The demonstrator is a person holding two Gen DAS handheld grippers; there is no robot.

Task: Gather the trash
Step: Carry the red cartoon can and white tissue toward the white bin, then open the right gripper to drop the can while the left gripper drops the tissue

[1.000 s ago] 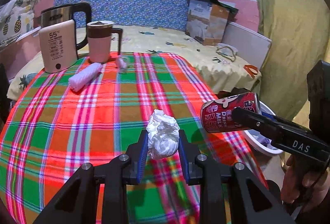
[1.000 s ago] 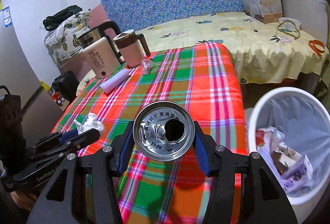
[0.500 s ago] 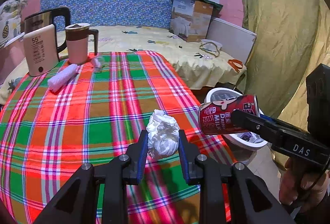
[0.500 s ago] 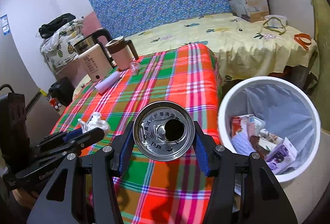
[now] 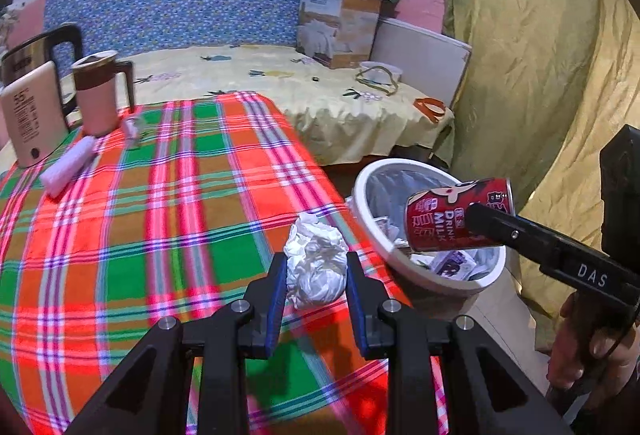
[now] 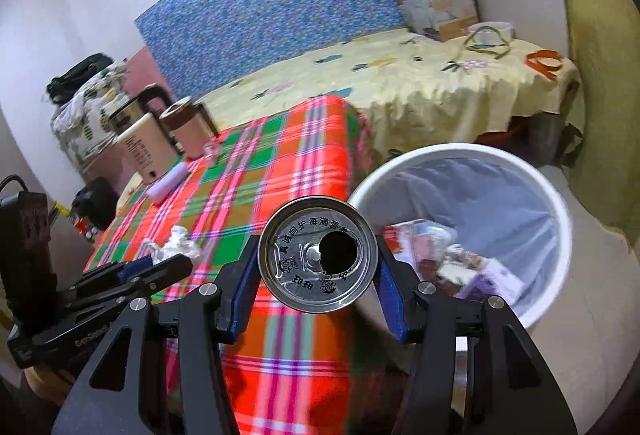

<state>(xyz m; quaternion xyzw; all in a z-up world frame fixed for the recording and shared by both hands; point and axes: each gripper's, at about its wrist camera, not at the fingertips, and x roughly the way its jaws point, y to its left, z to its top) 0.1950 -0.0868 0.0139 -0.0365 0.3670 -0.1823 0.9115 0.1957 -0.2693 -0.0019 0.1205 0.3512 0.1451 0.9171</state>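
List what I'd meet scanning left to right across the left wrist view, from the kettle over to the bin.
Kettle → mug → crumpled tissue held in the left gripper → red can over the white bin.

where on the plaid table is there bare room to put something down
The plaid table is bare across its whole middle and near end, from the white roll down to the crumpled tissue in the left tool. The far left corner is crowded: kettle, mug and a small clear item.
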